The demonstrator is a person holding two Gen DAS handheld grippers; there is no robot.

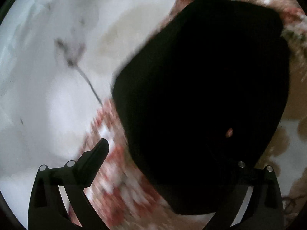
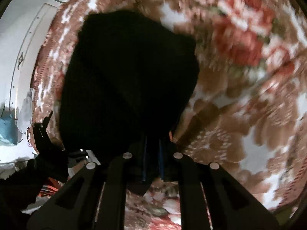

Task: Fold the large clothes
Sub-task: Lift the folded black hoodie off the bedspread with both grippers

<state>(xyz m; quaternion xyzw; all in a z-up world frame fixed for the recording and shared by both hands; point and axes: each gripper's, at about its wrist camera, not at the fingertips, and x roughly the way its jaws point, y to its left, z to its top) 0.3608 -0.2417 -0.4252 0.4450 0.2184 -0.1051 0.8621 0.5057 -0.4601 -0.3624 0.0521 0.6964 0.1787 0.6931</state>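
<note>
Black, soft cloth, the large garment, lies bunched in a thick dark bundle on the red-and-brown flowered bedspread, near the spread's fringed edge where pale floor begins. My right claw is pinched tight on a near fold of it. My left claw stands wide, nothing pressed between its fingers, the bundle just ahead. I judge the folding part done: it looks gathered, not yet squared flat. Open bedspread lies to the right; the edge side offers little room.

Black garment bulks ahead on floral cover; white floor leftward lies open
</note>
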